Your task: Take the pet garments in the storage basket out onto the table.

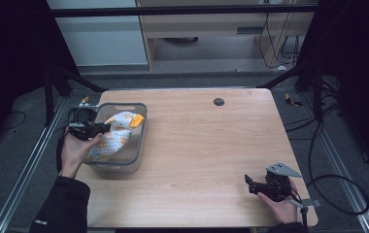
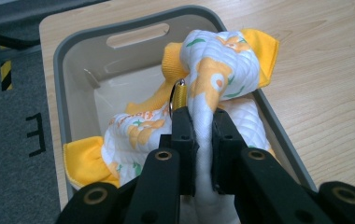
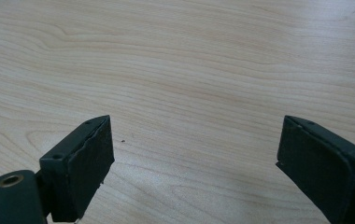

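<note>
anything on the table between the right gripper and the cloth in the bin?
Only the grey bin's near wall. The right gripper sits open over bare table. The left gripper already clamps the quilted cloth.

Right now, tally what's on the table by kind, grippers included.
Grey plastic bin: 1
White-and-orange quilted cloth, partly in the bin, pinched by the left gripper: 1
Small dark round disc on the table: 1
Grippers: 2, counting the right gripper, jaws open over bare wood
Total: 5
</note>
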The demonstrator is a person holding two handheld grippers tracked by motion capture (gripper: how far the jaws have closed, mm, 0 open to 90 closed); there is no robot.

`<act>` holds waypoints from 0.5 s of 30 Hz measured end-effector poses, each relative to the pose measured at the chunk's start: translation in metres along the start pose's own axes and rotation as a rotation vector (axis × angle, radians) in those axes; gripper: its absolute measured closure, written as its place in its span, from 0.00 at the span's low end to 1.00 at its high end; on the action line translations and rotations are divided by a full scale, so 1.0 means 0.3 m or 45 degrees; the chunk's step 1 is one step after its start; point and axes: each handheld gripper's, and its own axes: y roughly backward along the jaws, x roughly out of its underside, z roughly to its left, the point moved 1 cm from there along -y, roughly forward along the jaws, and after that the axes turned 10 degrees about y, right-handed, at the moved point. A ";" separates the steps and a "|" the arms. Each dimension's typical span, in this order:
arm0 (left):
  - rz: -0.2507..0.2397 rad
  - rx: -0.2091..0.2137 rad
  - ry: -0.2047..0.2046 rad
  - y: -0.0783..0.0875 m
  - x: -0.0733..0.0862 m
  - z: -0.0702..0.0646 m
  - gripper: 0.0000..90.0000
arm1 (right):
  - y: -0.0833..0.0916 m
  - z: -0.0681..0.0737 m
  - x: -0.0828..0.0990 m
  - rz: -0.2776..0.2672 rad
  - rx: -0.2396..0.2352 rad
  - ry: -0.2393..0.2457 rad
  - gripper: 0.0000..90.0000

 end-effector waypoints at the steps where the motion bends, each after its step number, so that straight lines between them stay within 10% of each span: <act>1: -0.009 -0.002 -0.005 0.011 -0.004 -0.004 0.91 | 0.000 0.000 0.000 0.000 0.000 0.000 0.12; 15: -0.042 0.013 -0.053 0.070 -0.024 -0.032 0.91 | -0.001 -0.001 0.000 -0.001 0.005 0.008 0.12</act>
